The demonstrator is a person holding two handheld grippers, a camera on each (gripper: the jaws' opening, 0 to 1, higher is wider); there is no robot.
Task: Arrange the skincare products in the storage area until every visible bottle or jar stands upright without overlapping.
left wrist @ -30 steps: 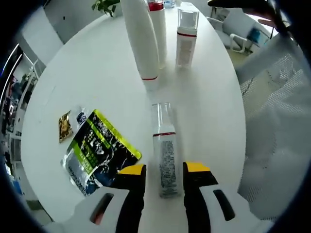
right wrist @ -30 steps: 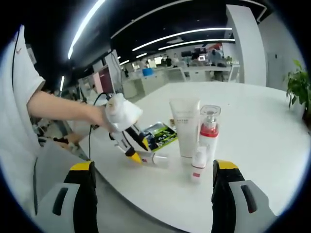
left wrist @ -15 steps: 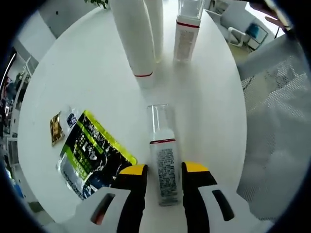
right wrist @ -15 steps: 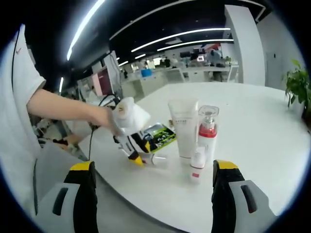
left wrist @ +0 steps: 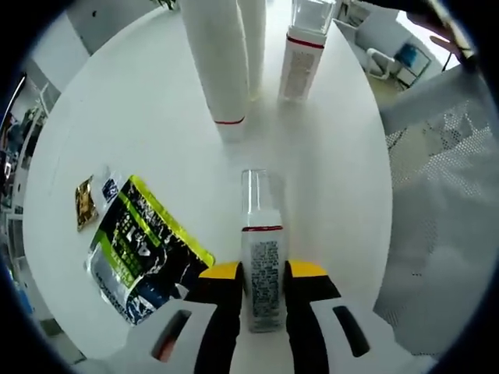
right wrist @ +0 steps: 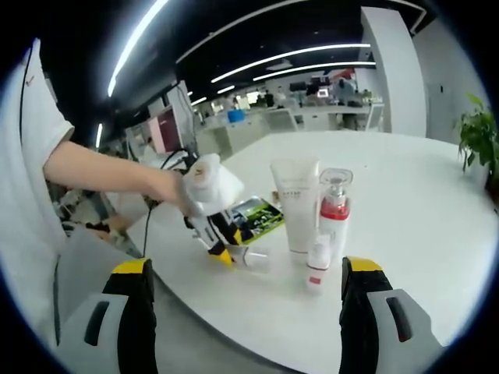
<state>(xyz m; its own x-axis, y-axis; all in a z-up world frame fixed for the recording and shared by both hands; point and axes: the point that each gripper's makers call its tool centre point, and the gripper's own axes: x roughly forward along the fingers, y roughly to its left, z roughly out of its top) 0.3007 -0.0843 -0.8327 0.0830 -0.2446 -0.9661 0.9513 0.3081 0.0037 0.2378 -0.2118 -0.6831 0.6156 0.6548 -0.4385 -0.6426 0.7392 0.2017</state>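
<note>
Your L gripper [left wrist: 262, 274] clamped on lying bottle [left wrist: 263, 257], just beside sachet [left wrist: 144, 241] | R gripper [right wrist: 244, 274] wide open, holds nothing, near upright tube [right wrist: 295, 204]

On the round white table [left wrist: 125, 117] there are four skincare containers: one lying bottle [left wrist: 263, 265] with a clear cap, one tall white tube [left wrist: 217, 62] standing on its cap, one pump bottle [right wrist: 335, 210] with a red collar, and one small white bottle [left wrist: 302, 51] with a red band. Beside them lie two packets: one green-and-black sachet [left wrist: 144, 249] and one small gold sachet [left wrist: 84, 213]. Two grippers are in use, one per hand
</note>
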